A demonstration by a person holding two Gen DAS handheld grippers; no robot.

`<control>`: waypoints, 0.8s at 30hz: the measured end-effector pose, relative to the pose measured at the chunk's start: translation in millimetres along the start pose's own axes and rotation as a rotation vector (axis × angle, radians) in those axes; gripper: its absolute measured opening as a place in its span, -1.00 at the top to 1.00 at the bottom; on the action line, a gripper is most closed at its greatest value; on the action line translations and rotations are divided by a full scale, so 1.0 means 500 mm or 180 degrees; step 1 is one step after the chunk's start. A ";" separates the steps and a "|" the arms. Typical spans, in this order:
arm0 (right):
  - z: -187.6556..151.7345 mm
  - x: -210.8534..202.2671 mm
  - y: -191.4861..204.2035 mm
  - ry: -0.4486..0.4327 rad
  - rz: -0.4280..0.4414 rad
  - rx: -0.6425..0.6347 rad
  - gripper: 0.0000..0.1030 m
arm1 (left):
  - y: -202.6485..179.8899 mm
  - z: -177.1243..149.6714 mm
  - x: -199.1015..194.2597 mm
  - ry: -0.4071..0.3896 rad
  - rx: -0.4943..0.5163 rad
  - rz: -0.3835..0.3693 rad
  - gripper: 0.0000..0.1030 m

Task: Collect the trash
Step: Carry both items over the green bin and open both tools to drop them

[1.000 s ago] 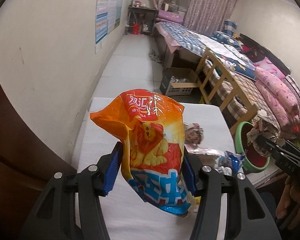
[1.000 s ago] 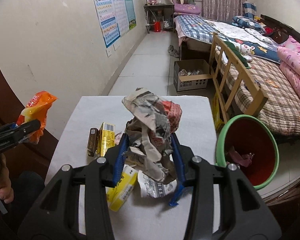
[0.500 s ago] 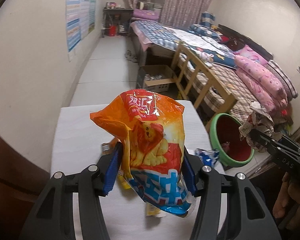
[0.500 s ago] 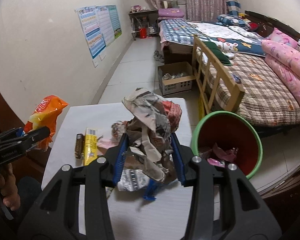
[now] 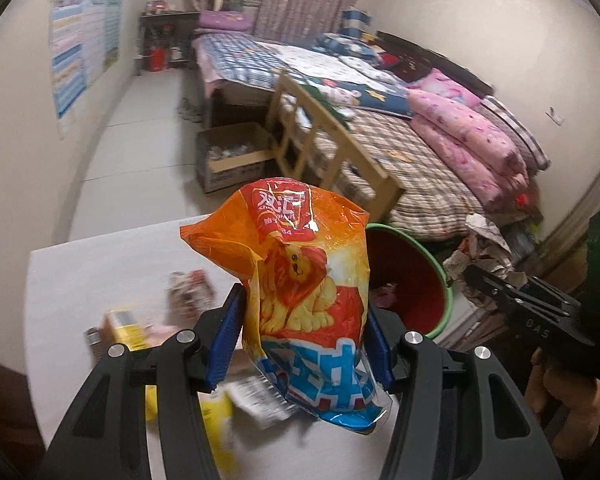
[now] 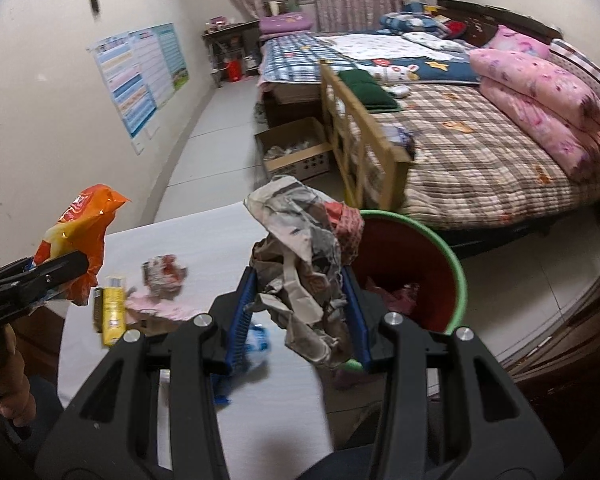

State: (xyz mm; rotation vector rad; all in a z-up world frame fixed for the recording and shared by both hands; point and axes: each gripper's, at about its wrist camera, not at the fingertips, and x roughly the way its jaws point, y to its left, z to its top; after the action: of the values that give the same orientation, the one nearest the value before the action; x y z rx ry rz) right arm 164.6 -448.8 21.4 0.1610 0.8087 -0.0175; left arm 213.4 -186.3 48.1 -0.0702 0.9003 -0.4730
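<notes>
Here, in the left wrist view, the left tool clamps an orange snack bag above the white counter. In the right wrist view, the right tool grips crumpled newspaper beside the green-rimmed bin.

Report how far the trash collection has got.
Done: some scraps already lie in the bin. In hand: the left gripper is clamped on the orange snack bag, and the right gripper on the crumpled paper, with both close to the bin. Left: the yellow box, a small wad and the blue wrapper on the table.
</notes>
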 end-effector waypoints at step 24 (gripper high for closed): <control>-0.011 0.142 -0.248 0.0309 -0.0187 0.0420 0.20 | -0.242 0.081 0.297 0.0498 0.0344 -0.0633 -0.03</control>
State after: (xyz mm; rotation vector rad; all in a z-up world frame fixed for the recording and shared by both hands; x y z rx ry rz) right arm 200.3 -567.4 -50.5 0.2642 0.9093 -0.1195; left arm 278.2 -363.4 -5.4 -0.0241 1.0242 -0.7193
